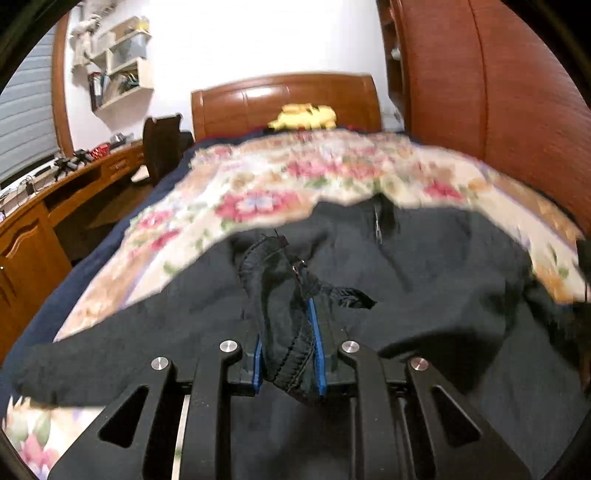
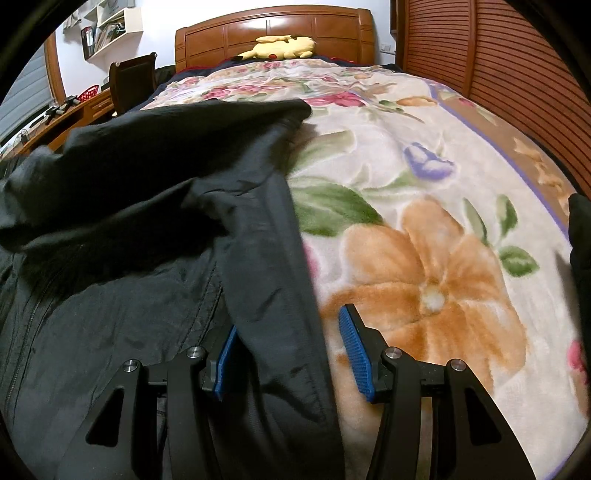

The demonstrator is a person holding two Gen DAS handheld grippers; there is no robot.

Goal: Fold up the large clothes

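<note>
1. Left gripper (image 1: 286, 354): blue pads nearly together, pinching a bunched fold of the black jacket (image 1: 406, 288) w/ a stitched hem edge between them. Cloth fills the narrow gap and pokes out above the pads.
2. Left view is blurred, so can't tell for sure which part of the jacket that fold is; looks like a cuff or hem.
3. Right gripper (image 2: 291, 354): jaws about half apart, not pressing on anything. Its left pad (image 2: 224, 363) sits against the jacket's long dark strip, prob. a sleeve, which runs up through the gap. Its right pad (image 2: 356, 354) stands clear over the blanket (image 2: 424, 258).
4. Jacket lies spread on the flowered blanket on the bed, mostly to the left in the right view; zip visible near its left edge.
5. Behind: wooden headboard (image 2: 273, 31) w/ a yellow plush toy (image 2: 280, 47) in front of it; desk (image 1: 74, 184) and chair (image 2: 133, 81) at left, wooden wardrobe (image 2: 498, 74) at right.
</note>
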